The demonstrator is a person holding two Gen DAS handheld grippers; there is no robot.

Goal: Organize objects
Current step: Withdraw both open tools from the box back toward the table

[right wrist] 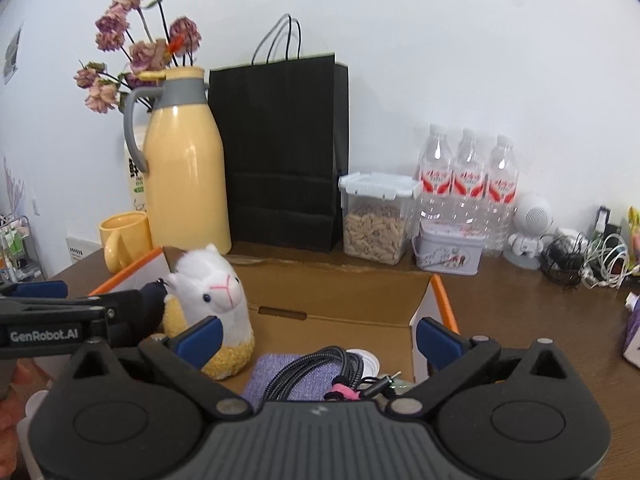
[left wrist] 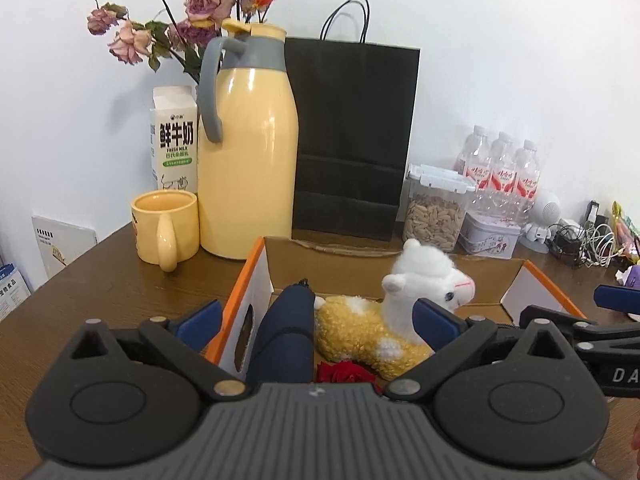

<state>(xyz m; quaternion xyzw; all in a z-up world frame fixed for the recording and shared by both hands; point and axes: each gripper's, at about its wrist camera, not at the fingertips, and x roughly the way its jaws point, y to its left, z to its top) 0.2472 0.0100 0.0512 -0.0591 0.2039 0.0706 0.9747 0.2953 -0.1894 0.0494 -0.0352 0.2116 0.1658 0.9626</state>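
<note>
Several things, like the alpaca toy [left wrist: 384,320] and cable [right wrist: 320,368], lie already in the box [right wrist: 340,292]; both tongs, left tongs [left wrist: 316,316] and right tongs [right wrist: 318,336], are spread, holding nothing.

Left gripper [left wrist: 318,322] open over box [left wrist: 256,276]: alpaca plush [left wrist: 384,320] (lying), umbrella [left wrist: 286,332].

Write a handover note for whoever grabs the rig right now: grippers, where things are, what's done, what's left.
Left hand-held gripper: open, empty, over the left end of the cardboard box.
Right hand-held gripper: open, empty, over the right end of the box.
In the box: alpaca plush, folded navy umbrella, red rose, purple cloth, braided cable, and a small tin lid, partly hidden.
Done: those items are boxed.
Left: unclear. The yellow mug, yellow thermos, milk carton, black paper bag, nut container and water bottles stand on the table outside the box.
</note>
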